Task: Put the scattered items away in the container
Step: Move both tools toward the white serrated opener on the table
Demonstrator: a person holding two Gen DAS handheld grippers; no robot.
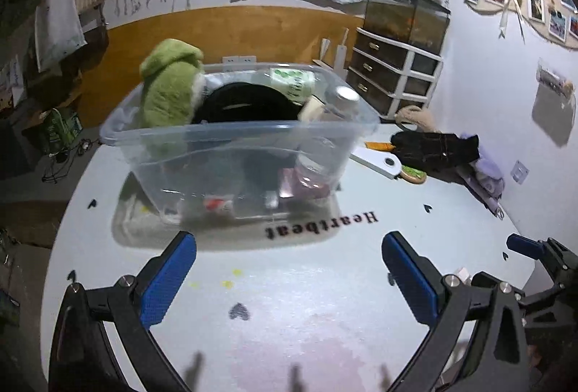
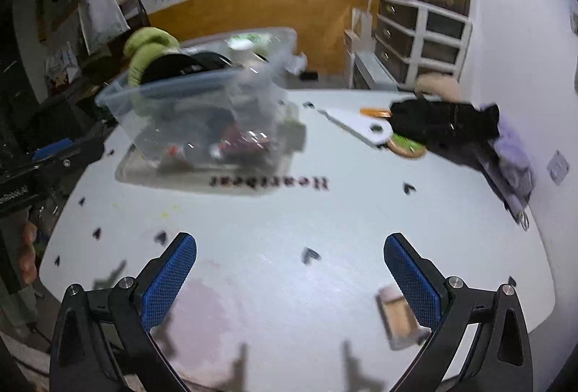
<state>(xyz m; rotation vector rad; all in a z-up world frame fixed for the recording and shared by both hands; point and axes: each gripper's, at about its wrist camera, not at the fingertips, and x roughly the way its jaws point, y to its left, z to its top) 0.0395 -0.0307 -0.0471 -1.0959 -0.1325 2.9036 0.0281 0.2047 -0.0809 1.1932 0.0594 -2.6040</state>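
Both tongs are standing apart and gripping nothing: left tongs (image 1: 289, 280), right tongs (image 2: 290, 280). The clear plastic container (image 1: 238, 146) is sitting mid-desk, already holding a green plush (image 1: 169, 92), a black cap and bottles. The small tan block (image 2: 399, 318) is lying just beside the right tongs' right finger, at the near edge of the desk (image 2: 325, 218); its long axis is running roughly along the fingers. Judged nearest: right tongs. Black fabric (image 2: 444, 125) is lying soft and crumpled at the far right edge.

Both wrist views low over table (image 1: 289, 283), facing shared bin (image 1: 238, 146); right view further right
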